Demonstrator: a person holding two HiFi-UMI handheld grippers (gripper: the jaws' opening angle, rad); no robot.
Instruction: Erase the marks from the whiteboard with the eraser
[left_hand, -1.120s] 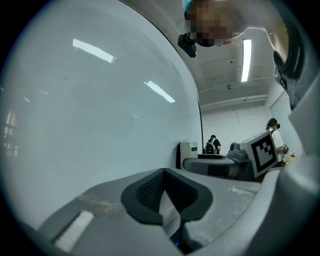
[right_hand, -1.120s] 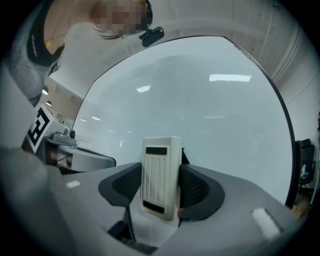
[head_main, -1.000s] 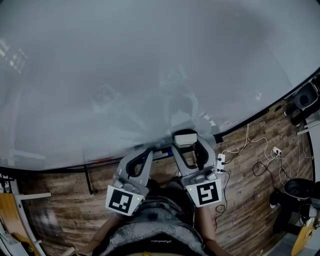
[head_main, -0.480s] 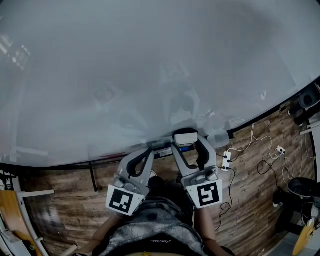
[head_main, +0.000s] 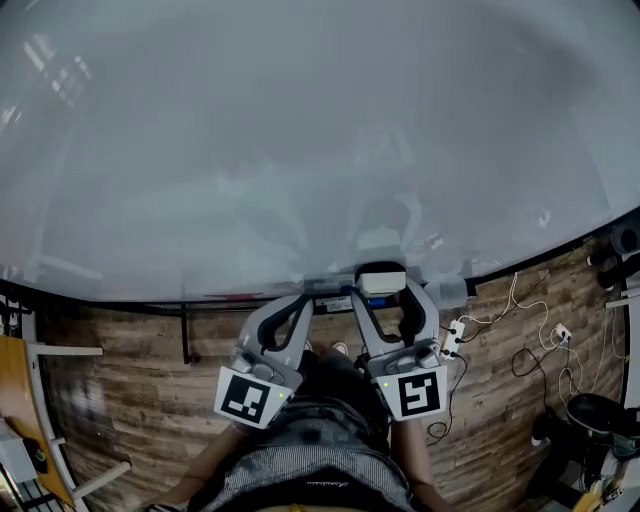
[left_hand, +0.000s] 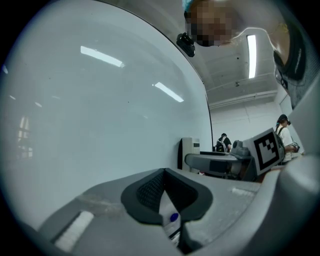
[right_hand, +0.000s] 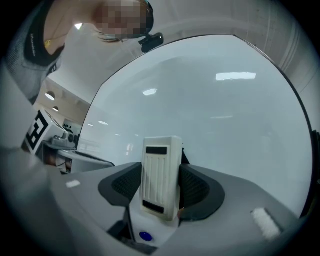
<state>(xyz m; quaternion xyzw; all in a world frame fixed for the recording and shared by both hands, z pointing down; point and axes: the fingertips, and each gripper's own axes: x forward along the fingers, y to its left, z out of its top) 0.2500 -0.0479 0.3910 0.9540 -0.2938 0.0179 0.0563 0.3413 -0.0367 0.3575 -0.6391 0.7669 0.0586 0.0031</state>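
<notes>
The right tongs (head_main: 384, 302) are clamped on a white ribbed plastic eraser (right_hand: 161, 172), held upright near the bottom edge of the big glossy whiteboard (head_main: 300, 150). Whether it touches the board I cannot tell. The left tongs (left_hand: 164, 191) are pressed together with nothing between them, low beside the right ones. I see no marks on the board, only reflections, so the wiping looks done or nearly so. Any next move would be finding a leftover mark and laying the eraser flat on it.
</notes>
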